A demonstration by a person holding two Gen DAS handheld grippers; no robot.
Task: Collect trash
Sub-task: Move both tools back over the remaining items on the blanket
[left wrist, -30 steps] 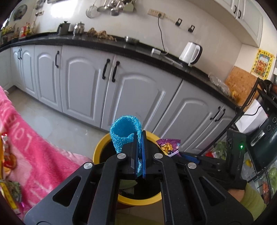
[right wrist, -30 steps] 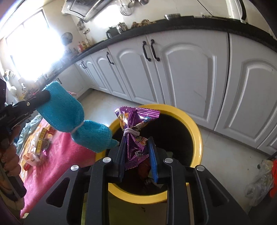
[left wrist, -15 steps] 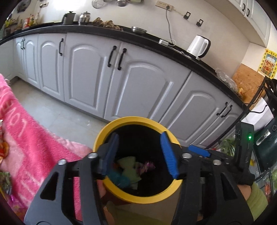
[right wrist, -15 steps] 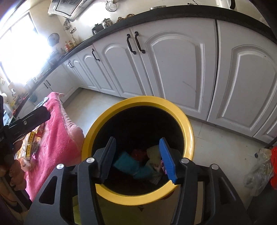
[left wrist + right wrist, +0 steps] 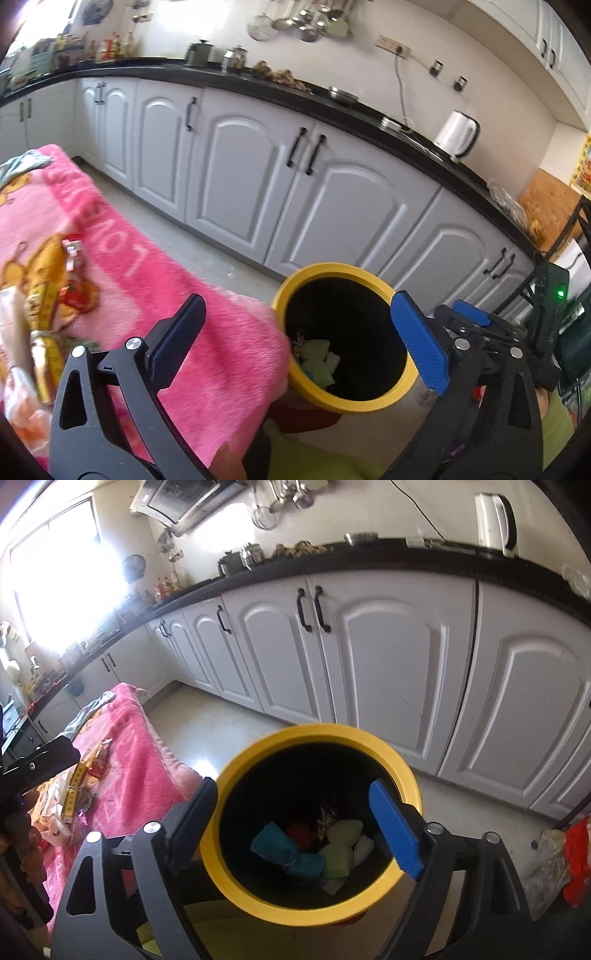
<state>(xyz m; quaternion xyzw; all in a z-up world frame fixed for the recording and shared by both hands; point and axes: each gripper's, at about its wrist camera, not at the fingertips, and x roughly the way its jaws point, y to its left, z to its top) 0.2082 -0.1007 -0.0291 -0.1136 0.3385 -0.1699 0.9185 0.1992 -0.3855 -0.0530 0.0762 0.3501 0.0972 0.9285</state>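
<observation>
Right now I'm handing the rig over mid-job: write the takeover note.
Left hand-held gripper: jaws opening, nothing between them, between pink blanket and bin.
Right hand-held gripper: jaws opening, empty, above the yellow bin.
Done: blue knit piece and purple wrapper lie in the bin with other scraps.
Left: wrappers on the blanket await collecting.
</observation>
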